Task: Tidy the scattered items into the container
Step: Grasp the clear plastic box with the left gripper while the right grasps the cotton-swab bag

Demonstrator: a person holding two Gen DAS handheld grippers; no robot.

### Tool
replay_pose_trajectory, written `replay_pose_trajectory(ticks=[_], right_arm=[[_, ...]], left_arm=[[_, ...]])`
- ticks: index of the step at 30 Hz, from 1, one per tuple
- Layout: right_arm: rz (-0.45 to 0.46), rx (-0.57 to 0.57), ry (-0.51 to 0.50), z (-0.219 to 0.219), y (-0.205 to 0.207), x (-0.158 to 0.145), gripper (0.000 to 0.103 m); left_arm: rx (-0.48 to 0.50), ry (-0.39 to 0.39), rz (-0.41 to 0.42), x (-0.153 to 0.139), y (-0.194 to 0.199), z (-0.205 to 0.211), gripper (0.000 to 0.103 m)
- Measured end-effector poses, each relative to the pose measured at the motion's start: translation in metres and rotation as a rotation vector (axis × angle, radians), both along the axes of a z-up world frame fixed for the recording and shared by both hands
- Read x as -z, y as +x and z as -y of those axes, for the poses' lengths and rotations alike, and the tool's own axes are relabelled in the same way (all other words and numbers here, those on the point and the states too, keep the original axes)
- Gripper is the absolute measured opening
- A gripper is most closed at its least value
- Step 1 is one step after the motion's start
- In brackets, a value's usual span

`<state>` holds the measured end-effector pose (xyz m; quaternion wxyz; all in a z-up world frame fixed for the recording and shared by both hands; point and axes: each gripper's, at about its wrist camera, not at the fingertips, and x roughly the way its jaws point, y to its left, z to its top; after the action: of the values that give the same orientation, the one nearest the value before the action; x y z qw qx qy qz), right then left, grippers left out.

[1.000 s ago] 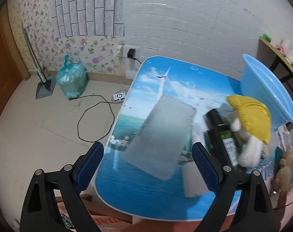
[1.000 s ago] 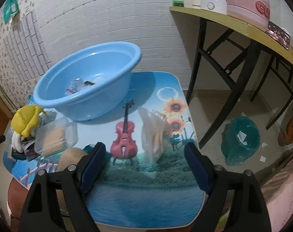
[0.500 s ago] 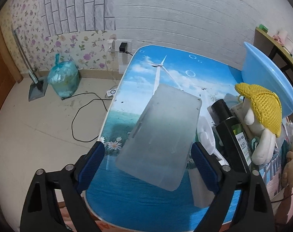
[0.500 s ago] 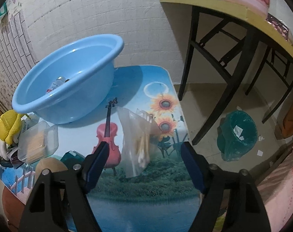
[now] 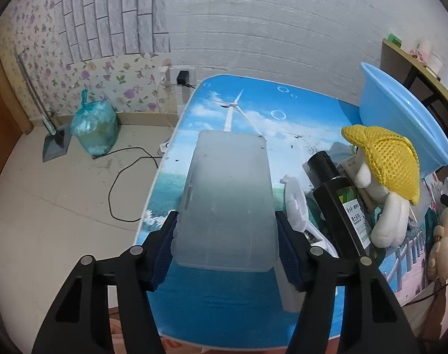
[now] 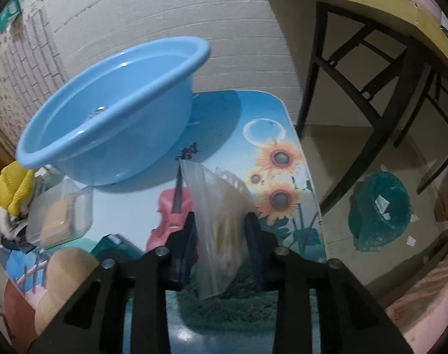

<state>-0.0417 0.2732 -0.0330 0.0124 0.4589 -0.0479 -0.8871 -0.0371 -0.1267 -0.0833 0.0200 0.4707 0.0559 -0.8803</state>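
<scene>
Both hand-held grippers close in on clutter bound for the blue basin (image 6: pixel 106 112), which fills the upper left of the right wrist view and shows at the right edge of the left wrist view. At lower centre of the left wrist view, the left gripper (image 5: pixel 225 236) is closing its jaws on a frosted plastic case (image 5: pixel 227 203) lying flat on the printed table (image 5: pixel 253 112); the blue pads appear to touch the case's long sides near its close end. At lower centre of the right wrist view, the right gripper (image 6: pixel 221 236) is closing, its jaws narrow around a clear plastic bag (image 6: pixel 218 221) of pale contents, which stands between them and seems pinched. A sound lift would likely wait until both grips are firm, raise the case level because it is held near one end, and clear the basin's rim before release. The yellow-hatted plush toy (image 5: pixel 383 183) and dark bottle (image 5: pixel 339 203) crowd the case's right side.
</scene>
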Motion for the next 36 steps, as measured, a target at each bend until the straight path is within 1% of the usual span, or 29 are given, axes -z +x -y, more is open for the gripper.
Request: replay_pose_trajectory(ticks=[4,9,12,16,21,25,28,29,32,36], right_arm=[[-0.023,-0.053,-0.017,0.009,0.009,-0.007,0.024],[-0.04,-0.1,-0.014,0.021,0.019,-0.016,0.024],[-0.034,-0.102,-0.011,0.022,0.023,-0.017,0.024],[-0.012,-0.095,-0.007,0.021,0.024,-0.014,0.024],[0.02,-0.085,0.001,0.019,0.021,-0.005,0.026],[0.021,-0.086,-0.011,0.02,0.021,-0.004,0.026],[0.027,-0.088,0.003,0.023,0.019,-0.002,0.029],[0.029,-0.087,0.007,0.024,0.019,-0.001,0.032],[0.046,-0.08,0.016,0.025,0.016,0.004,0.04],[0.054,-0.076,0.018,0.025,0.014,0.009,0.041]], left_arm=[[-0.018,-0.002,0.016,0.0,0.006,0.003,0.061],[-0.023,-0.004,0.034,0.002,0.013,-0.001,0.061],[-0.014,-0.02,0.047,0.006,0.014,-0.004,0.061],[-0.03,0.008,0.047,0.007,0.011,0.0,0.061],[-0.029,0.016,0.042,0.009,0.007,0.004,0.061],[-0.021,0.013,0.032,0.011,0.001,0.005,0.061],[-0.021,0.004,0.026,0.013,-0.004,0.004,0.062],[-0.02,-0.003,0.028,0.015,-0.005,0.004,0.062],[-0.005,-0.057,0.013,0.016,-0.008,-0.002,0.061],[-0.004,-0.062,0.001,0.017,-0.011,-0.002,0.061]])
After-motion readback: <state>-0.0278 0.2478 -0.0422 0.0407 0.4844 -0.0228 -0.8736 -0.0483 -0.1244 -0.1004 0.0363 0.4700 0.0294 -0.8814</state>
